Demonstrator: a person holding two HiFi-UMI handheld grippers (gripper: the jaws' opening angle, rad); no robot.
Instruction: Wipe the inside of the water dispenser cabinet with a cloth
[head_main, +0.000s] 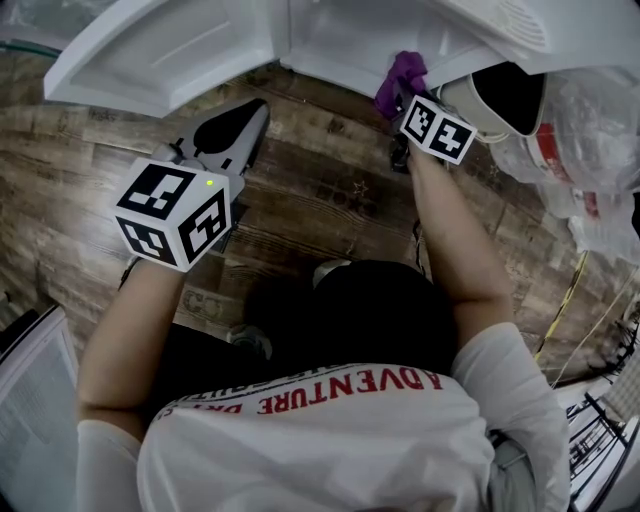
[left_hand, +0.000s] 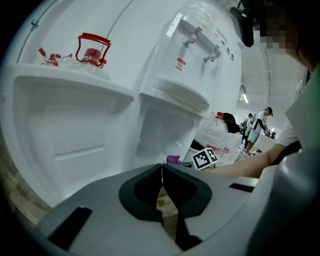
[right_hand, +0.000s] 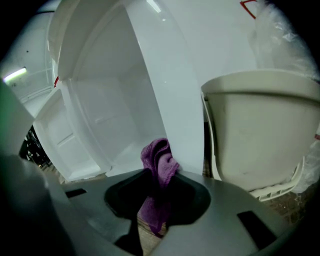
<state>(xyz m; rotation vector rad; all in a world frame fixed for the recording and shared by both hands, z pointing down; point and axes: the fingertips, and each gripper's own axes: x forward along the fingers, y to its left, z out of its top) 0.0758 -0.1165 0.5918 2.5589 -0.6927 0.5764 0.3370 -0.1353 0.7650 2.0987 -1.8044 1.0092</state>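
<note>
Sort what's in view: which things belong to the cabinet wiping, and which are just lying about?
Job in hand: purple cloth, clamped in the right gripper; dispenser cabinet, with its door open; left gripper, shut and empty.

Lying about: white bucket beside the cabinet; plastic bags near it.

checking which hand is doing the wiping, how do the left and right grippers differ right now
The left gripper has its jaws together on nothing; the right gripper is shut on the purple cloth. The right gripper is at the mouth of the water dispenser cabinet, while the left gripper hangs back over the wood floor. Both point toward that cabinet.
</note>
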